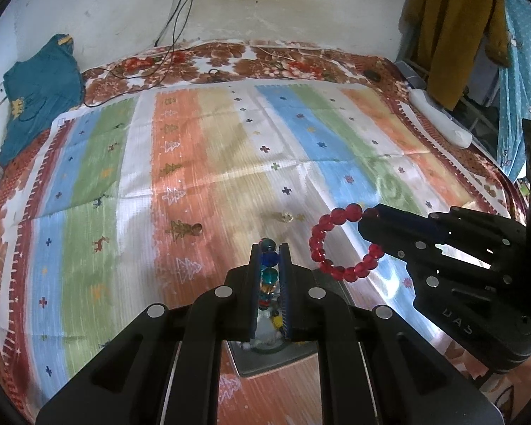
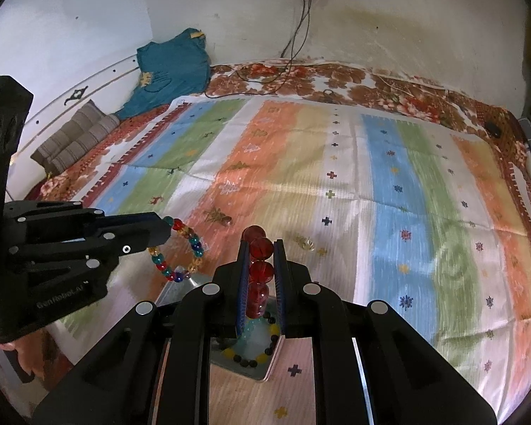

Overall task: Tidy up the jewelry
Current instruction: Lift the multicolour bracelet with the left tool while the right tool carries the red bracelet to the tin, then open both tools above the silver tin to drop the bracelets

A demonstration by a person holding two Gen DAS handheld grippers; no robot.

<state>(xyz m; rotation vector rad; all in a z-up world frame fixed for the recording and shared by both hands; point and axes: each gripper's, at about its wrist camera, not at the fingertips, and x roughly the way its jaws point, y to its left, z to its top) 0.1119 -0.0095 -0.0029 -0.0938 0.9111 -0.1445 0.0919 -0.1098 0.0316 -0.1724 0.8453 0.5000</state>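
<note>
Spreading across the bed, a striped cloth (image 1: 230, 163) fills most of both views. Near its close edge sits a small tray (image 2: 255, 372) holding a yellow-and-dark bead bracelet (image 2: 255, 352). Both claws hover just above that tray. The right claw (image 2: 260, 276) is clamped on a red bead bracelet (image 1: 340, 244), its loop hanging toward the left. The left claw (image 1: 269, 276) is clamped on a multicoloured bead bracelet (image 2: 180, 253), hanging rightward. Judging by position, the tray lies directly below each claw, so either could lower first. A small pale trinket (image 1: 286, 216) lies farther out.
</note>
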